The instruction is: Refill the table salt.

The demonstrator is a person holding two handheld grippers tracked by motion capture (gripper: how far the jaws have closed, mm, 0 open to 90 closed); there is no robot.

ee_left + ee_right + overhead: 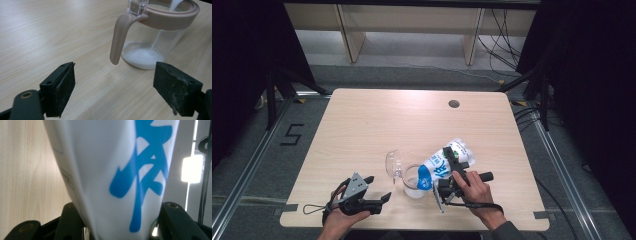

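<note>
One white pouch (443,162) slants from upper right down-left, mouth seemingly over the jug (414,182), clamped in the right hand-held gripper (451,172); the left hand-held gripper (379,192) gapes empty.

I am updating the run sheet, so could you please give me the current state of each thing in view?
White pouch with blue print: tilted, mouth over the jug, pouring.
Clear plastic jug with beige rim and handle: upright, lid flipped open, a little white powder at the bottom.
Left tool: open, empty, near the jug's handle.
Right tool: shut on the pouch.
Light wooden table: bears the jug.
</note>
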